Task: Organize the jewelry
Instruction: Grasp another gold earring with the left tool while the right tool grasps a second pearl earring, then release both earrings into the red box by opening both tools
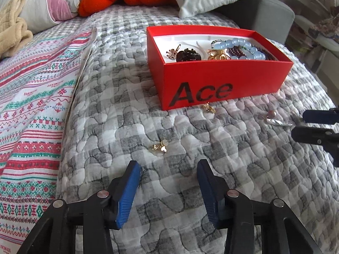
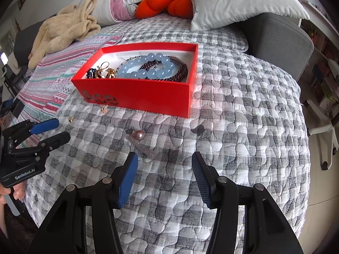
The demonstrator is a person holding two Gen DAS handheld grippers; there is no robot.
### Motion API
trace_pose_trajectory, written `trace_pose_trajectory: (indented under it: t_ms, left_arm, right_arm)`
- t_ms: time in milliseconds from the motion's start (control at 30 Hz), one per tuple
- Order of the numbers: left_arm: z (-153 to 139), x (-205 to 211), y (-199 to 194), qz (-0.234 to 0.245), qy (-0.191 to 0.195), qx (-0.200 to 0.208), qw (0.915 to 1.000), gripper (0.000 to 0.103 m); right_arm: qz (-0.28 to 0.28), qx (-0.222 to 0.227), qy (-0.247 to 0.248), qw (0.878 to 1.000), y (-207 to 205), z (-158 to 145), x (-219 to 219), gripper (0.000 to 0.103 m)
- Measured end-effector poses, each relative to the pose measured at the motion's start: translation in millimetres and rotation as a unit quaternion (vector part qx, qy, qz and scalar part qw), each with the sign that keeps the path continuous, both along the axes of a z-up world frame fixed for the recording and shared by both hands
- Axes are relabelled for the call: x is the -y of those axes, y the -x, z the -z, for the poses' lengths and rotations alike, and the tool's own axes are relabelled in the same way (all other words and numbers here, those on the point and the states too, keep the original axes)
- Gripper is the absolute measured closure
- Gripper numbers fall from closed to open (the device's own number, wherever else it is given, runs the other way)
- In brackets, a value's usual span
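Observation:
A red box (image 1: 211, 80) marked "Ace" sits on the grey checked quilt, also seen in the right wrist view (image 2: 148, 97). It holds a pale blue bead bracelet (image 2: 146, 67), a dark red bead bracelet (image 2: 178, 72) and gold rings (image 1: 218, 55). Loose on the quilt lie small gold earrings (image 1: 160, 147), another gold piece (image 1: 208, 108) against the box front, and a pink pearl (image 2: 140, 134) on a silver chain (image 2: 146, 148). My left gripper (image 1: 168, 165) is open just short of the earrings. My right gripper (image 2: 164, 155) is open just short of the chain, with nothing between its fingers.
A striped patterned cloth (image 1: 31, 105) covers the bed's left side, with a beige blanket (image 2: 63, 29) behind it. Pillows (image 2: 239, 2) and an orange knot cushion (image 2: 165, 0) lie at the back. A grey padded end (image 2: 279, 42) and the bed's edge are to the right, with a white chair base (image 2: 324, 127) beyond.

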State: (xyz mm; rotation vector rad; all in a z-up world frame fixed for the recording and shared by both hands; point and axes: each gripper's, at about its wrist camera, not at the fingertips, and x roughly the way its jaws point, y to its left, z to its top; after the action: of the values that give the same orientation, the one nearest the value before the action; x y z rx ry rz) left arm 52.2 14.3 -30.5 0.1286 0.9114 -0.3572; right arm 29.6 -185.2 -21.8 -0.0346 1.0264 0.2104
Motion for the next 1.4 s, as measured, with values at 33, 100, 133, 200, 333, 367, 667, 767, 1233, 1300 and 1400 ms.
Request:
trace_pose_trajectory:
  t_ms: [33, 100, 133, 200, 333, 367, 667, 767, 1233, 1300, 1400]
  left_arm:
    - [0.2, 0.6, -0.8, 0.003, 0.001, 0.0, 1.0, 0.058]
    - [0.8, 1.7, -2.5, 0.006, 0.002, -0.001, 1.0, 0.061]
    - [0.7, 1.7, -4.3, 0.008, 0.003, -0.001, 1.0, 0.062]
    - [1.1, 1.4, -7.2, 0.011, 0.005, -0.001, 0.9999, 0.064]
    - [2.0, 0.7, -13.3, 0.015, 0.013, -0.001, 0.9998, 0.068]
    - [2.2, 0.5, -14.6, 0.016, 0.015, -0.001, 0.9998, 0.069]
    - [2.8, 0.8, -20.5, 0.01, 0.014, -0.003, 0.9999, 0.086]
    - [2.5, -0.5, -21.5, 0.005, 0.014, -0.004, 0.9999, 0.089]
    - [-1.3, 1.3, -21.9, -0.011, 0.032, -0.015, 0.9993, 0.097]
    - [-3.2, 0.4, -21.7, -0.015, 0.041, -0.017, 0.9989, 0.097]
    - [-9.1, 0.8, -20.5, -0.016, 0.051, -0.012, 0.9985, 0.097]
  right_arm:
    - [-0.007, -0.004, 0.003, 1.0, 0.1, 2.9, -3.4, 0.047]
    - [-0.018, -0.001, 0.017, 1.0, 0.5, 6.7, -11.0, 0.047]
    - [-0.023, 0.005, 0.025, 0.999, 0.7, 7.4, -14.6, 0.047]
    - [-0.031, 0.011, 0.034, 0.999, -0.3, 9.2, -20.3, 0.047]
    - [-0.038, 0.021, 0.034, 0.998, -4.8, 11.1, -27.1, 0.044]
    - [-0.041, 0.024, 0.035, 0.998, -6.5, 11.2, -29.0, 0.044]
    - [-0.051, 0.04, 0.033, 0.997, -20.7, 12.3, -39.1, 0.05]
    - [-0.06, 0.041, 0.031, 0.997, -20.8, 11.7, -43.0, 0.062]
    - [-0.065, 0.029, 0.015, 0.997, -22.6, 9.8, -42.6, 0.088]
    - [-0.061, 0.029, 0.01, 0.998, -22.0, 7.9, -41.1, 0.089]
    - [-0.057, 0.028, -0.001, 0.998, -22.4, 3.7, -37.1, 0.09]
